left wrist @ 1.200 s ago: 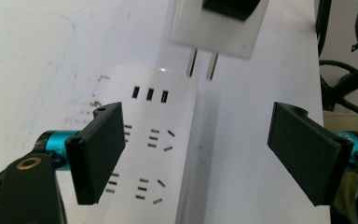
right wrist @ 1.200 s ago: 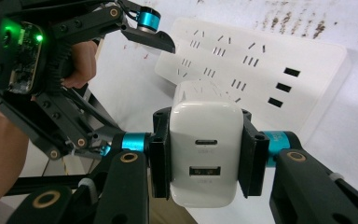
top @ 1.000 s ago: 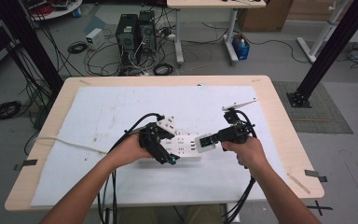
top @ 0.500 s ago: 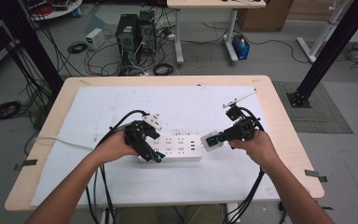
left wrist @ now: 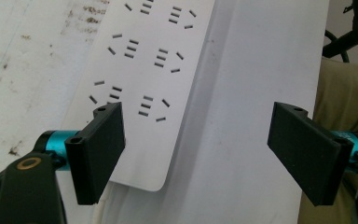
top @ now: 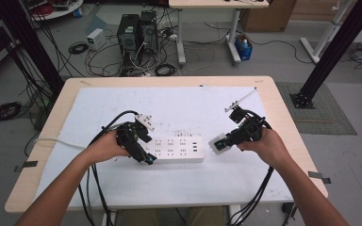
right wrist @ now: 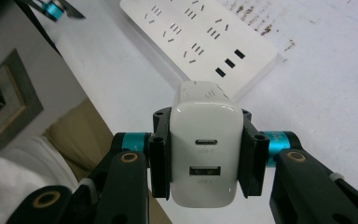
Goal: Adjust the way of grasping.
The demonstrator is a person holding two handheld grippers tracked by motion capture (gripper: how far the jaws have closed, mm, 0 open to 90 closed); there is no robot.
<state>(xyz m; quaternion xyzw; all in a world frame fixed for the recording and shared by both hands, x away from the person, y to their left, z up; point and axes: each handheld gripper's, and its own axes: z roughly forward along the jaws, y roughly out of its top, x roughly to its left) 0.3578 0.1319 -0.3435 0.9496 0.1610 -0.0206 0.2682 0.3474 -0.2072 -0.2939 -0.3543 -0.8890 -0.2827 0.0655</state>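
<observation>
Wooden tabletop (top: 283,117) under a scuffed white mat (top: 184,106), two black PC towers (top: 136,30) in tangled cables on the floor behind it, a small white box (top: 95,37) beside them, blue container (top: 243,47) by the far desk leg.

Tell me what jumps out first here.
The white charger clamped in the right gripper, held just off the right end of the power strip mid-table. The left gripper stands open over the strip's left end, one pad above it, holding nothing.
</observation>
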